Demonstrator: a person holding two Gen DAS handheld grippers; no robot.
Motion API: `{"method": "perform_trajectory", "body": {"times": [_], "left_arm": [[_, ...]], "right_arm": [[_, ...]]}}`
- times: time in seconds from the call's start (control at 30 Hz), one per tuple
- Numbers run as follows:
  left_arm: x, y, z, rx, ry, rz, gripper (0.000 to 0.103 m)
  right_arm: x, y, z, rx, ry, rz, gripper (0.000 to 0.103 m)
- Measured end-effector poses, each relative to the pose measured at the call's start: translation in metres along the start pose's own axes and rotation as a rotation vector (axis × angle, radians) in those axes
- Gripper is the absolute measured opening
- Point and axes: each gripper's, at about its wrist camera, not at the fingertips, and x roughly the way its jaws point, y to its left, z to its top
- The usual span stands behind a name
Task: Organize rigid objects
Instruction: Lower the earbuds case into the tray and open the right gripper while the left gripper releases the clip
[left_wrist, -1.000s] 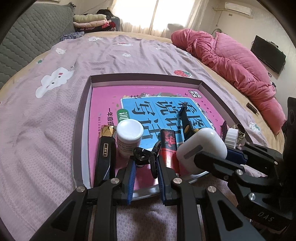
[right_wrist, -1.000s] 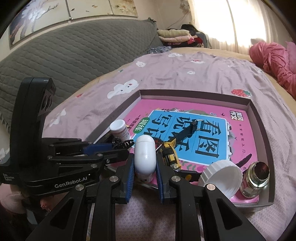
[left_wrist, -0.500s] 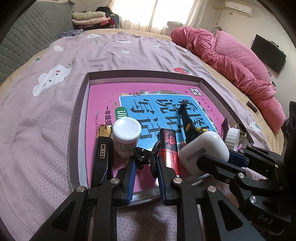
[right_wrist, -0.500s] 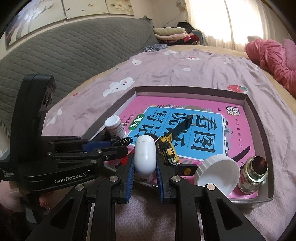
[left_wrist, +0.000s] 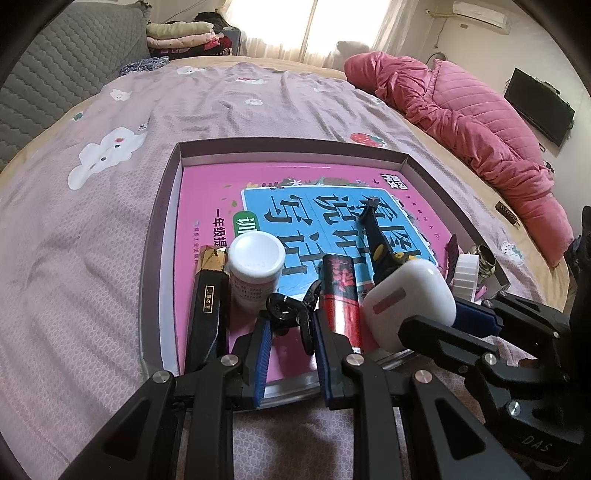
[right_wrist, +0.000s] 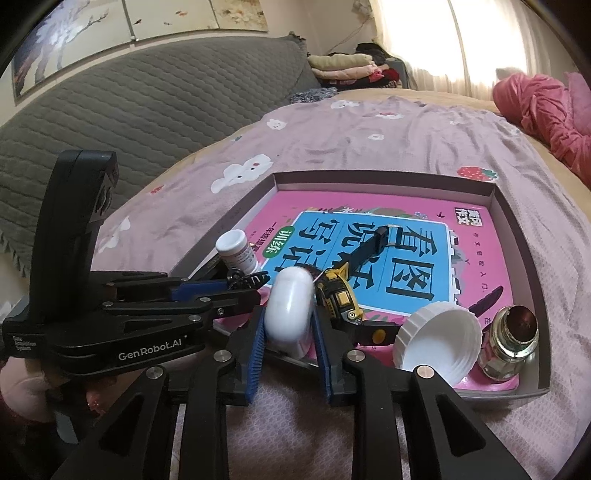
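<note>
The white earbud case (right_wrist: 288, 308) is being set down at the near edge of the shallow box (right_wrist: 495, 195), which lies on the purple bedspread (right_wrist: 369, 140). It stands between the blue pads of the right gripper (right_wrist: 288, 325), just beside the yellow and black tape measure (right_wrist: 338, 295), and appears slightly smeared, as if loosened. The step in hand is judged to be the release of this case into the row of objects along the box's near side. The right jaws are opening; the case is seen between them, and the pads appear to be barely leaving its sides, so a firm pinch is no longer read.

In the left wrist view the row is made out: a black and gold bar (left_wrist: 207, 314), a white pill bottle (left_wrist: 255, 269), a red lighter (left_wrist: 340, 295), then the case. A black key ring (left_wrist: 284, 310) lies just ahead of the left gripper (left_wrist: 288, 343). Its jaws are brought as near together as they go, with a narrow gap left between the pads; whether the ring is pinched at the tips cannot be told.

The next move is judged to call for the right jaws to be spread fully and drawn back without the case being tipped against the tape measure. A white lid (right_wrist: 436, 339) and a glass jar (right_wrist: 511, 338) rest in the near right corner, well apart from the work.
</note>
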Motion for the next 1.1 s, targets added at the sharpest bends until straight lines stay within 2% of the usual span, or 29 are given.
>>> {"method": "perform_trajectory", "body": {"times": [0.77,0.9,1.1], "left_arm": [[-0.012,0.003,-0.004,-0.004,-0.012,0.028,0.025],[-0.017,0.002,-0.005,-0.006,-0.024,0.037,0.029],[-0.024,0.002,-0.008,-0.004,-0.038,0.044,0.035]], "right_arm": [[-0.021,0.005,-0.001,-0.008,-0.043,-0.005,0.029],[-0.027,0.004,-0.002,-0.005,-0.055,-0.011,0.036],[-0.035,0.002,-0.001,0.0,-0.071,-0.029,0.036]]}}
